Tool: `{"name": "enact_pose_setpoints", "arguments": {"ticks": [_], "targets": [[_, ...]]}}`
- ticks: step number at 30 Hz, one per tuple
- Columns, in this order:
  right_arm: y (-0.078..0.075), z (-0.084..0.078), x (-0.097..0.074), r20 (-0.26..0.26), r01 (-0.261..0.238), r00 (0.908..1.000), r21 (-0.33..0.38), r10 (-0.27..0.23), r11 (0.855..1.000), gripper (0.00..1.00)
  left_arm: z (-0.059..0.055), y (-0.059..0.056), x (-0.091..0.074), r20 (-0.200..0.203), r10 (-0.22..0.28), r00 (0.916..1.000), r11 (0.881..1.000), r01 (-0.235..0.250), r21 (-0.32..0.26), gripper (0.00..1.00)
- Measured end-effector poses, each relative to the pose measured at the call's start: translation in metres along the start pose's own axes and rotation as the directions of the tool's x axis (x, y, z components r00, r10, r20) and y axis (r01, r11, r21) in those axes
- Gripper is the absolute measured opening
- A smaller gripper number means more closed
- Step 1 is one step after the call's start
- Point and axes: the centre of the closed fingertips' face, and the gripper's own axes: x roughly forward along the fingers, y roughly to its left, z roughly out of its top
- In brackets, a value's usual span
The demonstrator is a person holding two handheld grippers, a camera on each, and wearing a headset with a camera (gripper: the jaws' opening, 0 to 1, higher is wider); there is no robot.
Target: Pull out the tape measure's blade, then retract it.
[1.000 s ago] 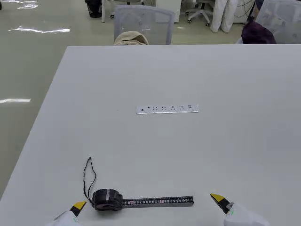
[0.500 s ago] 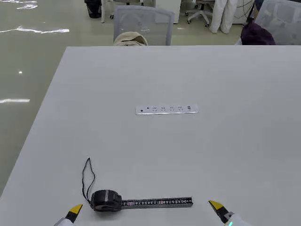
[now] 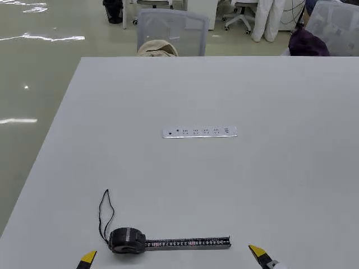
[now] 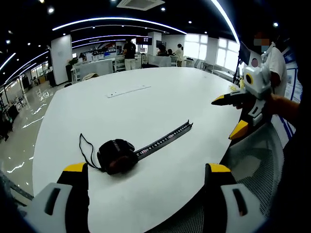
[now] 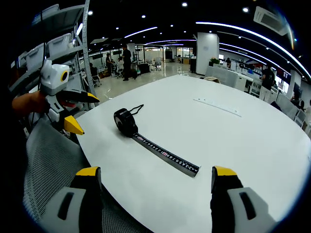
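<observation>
- Tape measure (image 3: 128,240): dark round case, lying flat near the front edge of the bench (image 3: 224,185), between the two claws and nearer the left one.
- Blade (image 3: 188,242): drawn out of the case and lying flat on the bench. Its markings face up and its free end points toward the right claw. Only a short length is out.
- Cord (image 3: 105,216): thin black loop on the case, trailing away from the person across the bench.
- Left claw (image 4: 146,169): jaws spread wide, grasping nothing. It is held off the front edge, near the case but apart from it.
- Right claw (image 5: 156,171): jaws spread wide, grasping nothing. It is held off the front edge, near the blade's tip but apart from it.
- Progress, as judged: the pull-out looks done, since the blade is out and both claws are released. Retraction is left; the blade has not yet gone back into the case.
- Power strip (image 3: 199,132): white, at mid-bench, well apart from the tape measure.
- Chair (image 3: 171,31): grey mesh back, behind the far edge.
</observation>
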Motion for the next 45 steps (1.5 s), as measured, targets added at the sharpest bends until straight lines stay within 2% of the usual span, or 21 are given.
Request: {"name": "enact_pose_setpoints", "arguments": {"ticks": [7,20,24,27,29,30,31,37,45], "targets": [[0.001,0.001,-0.001,-0.004,0.004,1.0,0.002,-0.004,1.0,0.95,-0.001,0.002,-0.001,-0.005,0.036,0.9993,0.999,-0.036,-0.014,0.99],[0.001,-0.004,0.0,-0.012,0.001,0.9999,0.013,-0.001,1.0,0.95,0.0,0.008,-0.003,0.004,0.083,0.9965,0.993,-0.083,-0.085,0.95],[0.001,-0.004,0.0,-0.01,-0.002,1.0,0.023,0.002,1.0,0.95,0.001,0.009,-0.001,0.027,0.092,0.9954,0.986,-0.087,-0.144,0.93],[0.001,-0.005,0.0,-0.012,-0.005,0.9999,0.019,0.005,1.0,0.95,-0.005,0.009,0.002,0.012,0.104,0.9945,0.983,-0.101,-0.152,0.93],[0.001,-0.005,0.0,-0.016,-0.007,0.9998,0.019,0.008,1.0,0.95,-0.006,0.01,0.002,0.016,0.119,0.9928,0.976,-0.114,-0.185,0.92],[0.001,-0.005,0.0,-0.015,-0.01,0.9998,0.019,0.01,1.0,0.94,-0.006,0.01,0.002,0.024,0.126,0.9917,0.967,-0.118,-0.227,0.92],[0.001,-0.005,0.0,-0.013,-0.012,0.9998,0.02,0.012,1.0,0.94,-0.007,0.011,0.002,0.021,0.132,0.991,0.965,-0.124,-0.232,0.92],[-0.001,-0.005,0.0,-0.011,-0.021,0.9997,0.024,0.022,0.999,0.93,-0.014,0.013,0.006,-0.016,0.143,0.9896,0.963,-0.143,-0.229,0.91],[0.001,-0.007,0.002,-0.015,-0.067,0.9976,0.019,0.067,0.998,0.89,-0.011,0.015,0.015,-0.033,0.149,0.9883,0.96,-0.152,-0.235,0.86]]}}
